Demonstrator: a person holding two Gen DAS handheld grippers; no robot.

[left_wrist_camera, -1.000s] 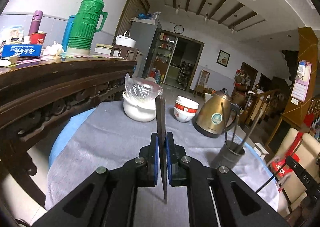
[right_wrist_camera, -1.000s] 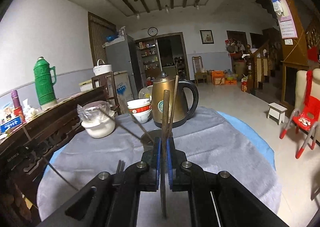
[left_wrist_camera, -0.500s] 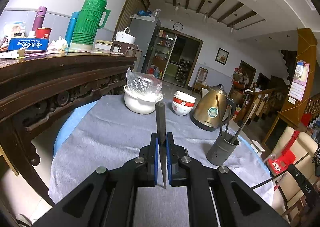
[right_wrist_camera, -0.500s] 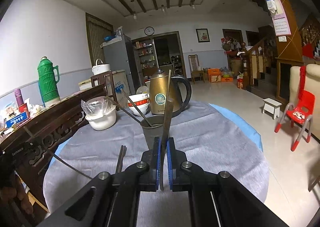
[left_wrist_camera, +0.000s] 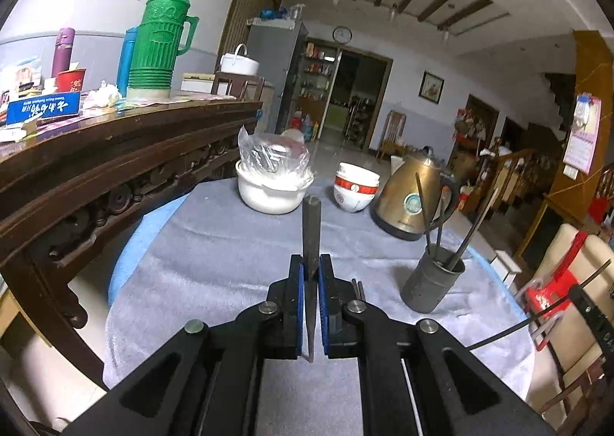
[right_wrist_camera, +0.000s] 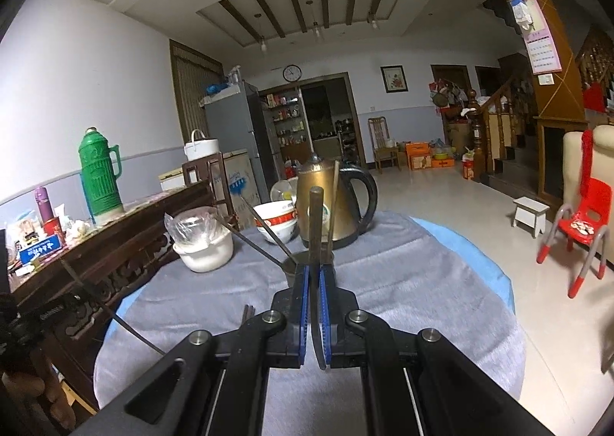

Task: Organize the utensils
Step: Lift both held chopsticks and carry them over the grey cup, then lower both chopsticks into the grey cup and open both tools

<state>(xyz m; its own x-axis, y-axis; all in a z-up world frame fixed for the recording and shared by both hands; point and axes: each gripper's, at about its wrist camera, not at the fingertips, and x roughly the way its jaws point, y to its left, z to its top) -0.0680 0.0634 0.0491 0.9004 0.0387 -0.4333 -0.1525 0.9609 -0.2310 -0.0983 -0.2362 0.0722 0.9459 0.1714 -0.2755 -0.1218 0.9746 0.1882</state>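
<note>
Both tongs clamped on upright dark utensils — right gripper (right_wrist_camera: 314,274) just before the grey holder cup (left_wrist_camera: 431,284), left gripper (left_wrist_camera: 311,274) farther left.

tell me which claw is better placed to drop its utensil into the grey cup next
Right, probably. The right claw holds its utensil directly in line with the grey cup, just beyond its tips. The left claw has the cup well off to its right.
</note>
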